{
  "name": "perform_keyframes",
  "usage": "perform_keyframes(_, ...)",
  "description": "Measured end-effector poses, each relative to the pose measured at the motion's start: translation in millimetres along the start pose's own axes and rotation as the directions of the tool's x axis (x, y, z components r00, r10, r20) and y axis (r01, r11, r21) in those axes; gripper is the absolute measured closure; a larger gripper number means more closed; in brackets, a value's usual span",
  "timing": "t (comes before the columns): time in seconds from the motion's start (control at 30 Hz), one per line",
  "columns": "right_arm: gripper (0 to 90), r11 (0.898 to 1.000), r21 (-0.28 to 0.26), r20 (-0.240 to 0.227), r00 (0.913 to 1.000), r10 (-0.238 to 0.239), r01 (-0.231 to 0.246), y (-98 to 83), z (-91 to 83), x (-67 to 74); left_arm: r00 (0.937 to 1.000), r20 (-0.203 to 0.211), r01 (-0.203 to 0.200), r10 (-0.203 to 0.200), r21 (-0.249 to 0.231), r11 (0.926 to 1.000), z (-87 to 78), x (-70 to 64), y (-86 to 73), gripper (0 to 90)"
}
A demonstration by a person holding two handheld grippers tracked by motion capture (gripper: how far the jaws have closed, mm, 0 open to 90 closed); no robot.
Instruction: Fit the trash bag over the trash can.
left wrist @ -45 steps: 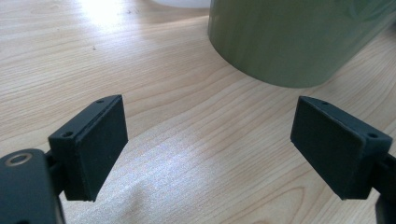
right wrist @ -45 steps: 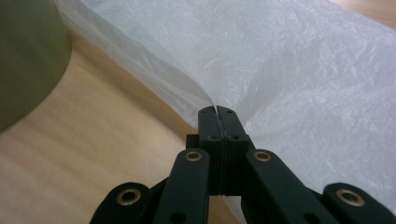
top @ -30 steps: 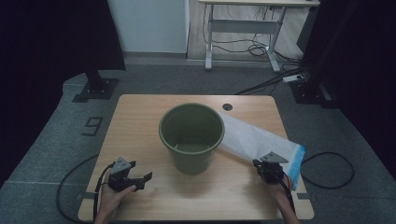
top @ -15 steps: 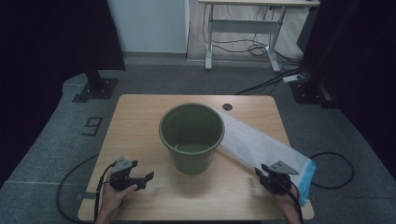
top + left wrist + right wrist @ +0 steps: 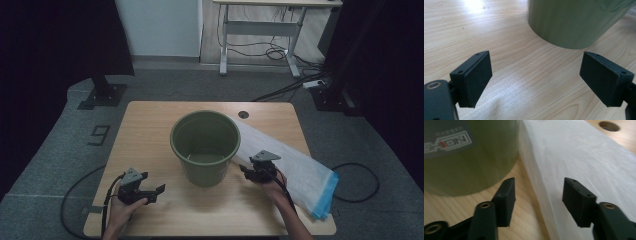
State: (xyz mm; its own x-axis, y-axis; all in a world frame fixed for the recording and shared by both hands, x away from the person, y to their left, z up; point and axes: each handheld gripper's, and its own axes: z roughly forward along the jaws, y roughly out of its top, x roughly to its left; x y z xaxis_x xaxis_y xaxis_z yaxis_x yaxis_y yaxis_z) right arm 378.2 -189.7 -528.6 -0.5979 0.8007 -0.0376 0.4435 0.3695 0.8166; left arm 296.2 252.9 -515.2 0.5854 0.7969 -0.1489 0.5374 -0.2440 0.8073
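You're working over a pale, grained wood tabletop (image 5: 150, 125); the green plastic bucket (image 5: 205, 147) is looking smooth, the white bag (image 5: 295, 165) thin and crinkly, your fingers (image 5: 474, 77) matt black.

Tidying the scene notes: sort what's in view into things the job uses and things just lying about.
In use:
- green bucket
- white plastic bag, lying flat beside the bucket
- right gripper, jaws just opened, at the bag's edge
- left gripper, open, idle

Lying about:
- desk behind
- floor cables
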Motion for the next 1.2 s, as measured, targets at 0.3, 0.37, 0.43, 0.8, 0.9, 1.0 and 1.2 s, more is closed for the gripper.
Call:
perform_keyframes(0.3, 55.6, 0.999, 0.043, -0.009, 0.9998, -0.018, 0.018, 3.4, 25.7, 0.0, 1.0, 0.003, 0.009, -0.009, -0.007, 0.9999, -0.4, 1.5, 0.2, 10.6)
perform_keyframes(0.37, 56.1, 0.999, 0.047, -0.001, 0.9996, -0.028, 0.028, 2.7, 26.6, 0.8, 1.0, 0.003, 0.01, -0.009, -0.009, 0.9999, -0.3, 1.6, 0.2, 11.9)
perform_keyframes(0.43, 56.3, 0.996, 0.075, 0.005, 0.9987, -0.052, 0.051, 0.2, 30.6, 2.3, 0.9999, 0.003, 0.01, -0.01, -0.008, 0.9999, -0.2, 1.7, 0.3, 11.9)
perform_keyframes(0.8, 77.2, 0.996, 0.084, 0.026, 0.9995, -0.018, 0.016, -4.3, 31.0, -3.6, 0.9999, 0.004, 0.015, -0.015, -0.009, 0.9998, 0.2, 3.5, 0.0, 12.1)
perform_keyframes(0.9, 84.7, 0.995, 0.095, 0.03, 0.9992, -0.027, 0.024, -5.0, 27.8, -4.9, 0.9998, 0.005, 0.018, -0.018, -0.011, 0.9998, -0.1, 3.6, 0.0, 12.2)
perform_keyframes(1.0, 88.1, 0.996, 0.087, 0.037, 0.9989, -0.027, 0.024, -5.0, 20.3, -4.1, 0.9998, 0.003, 0.018, -0.018, -0.008, 0.9998, 0.1, 3.8, -0.3, 12.5)
perform_keyframes(1.2, 88.5, 0.997, 0.068, 0.044, 0.998, -0.045, 0.042, -14.0, -4.0, 1.0, 0.9997, 0.004, 0.022, -0.022, -0.008, 0.9997, 1.5, 4.7, 0.9, 12.8)
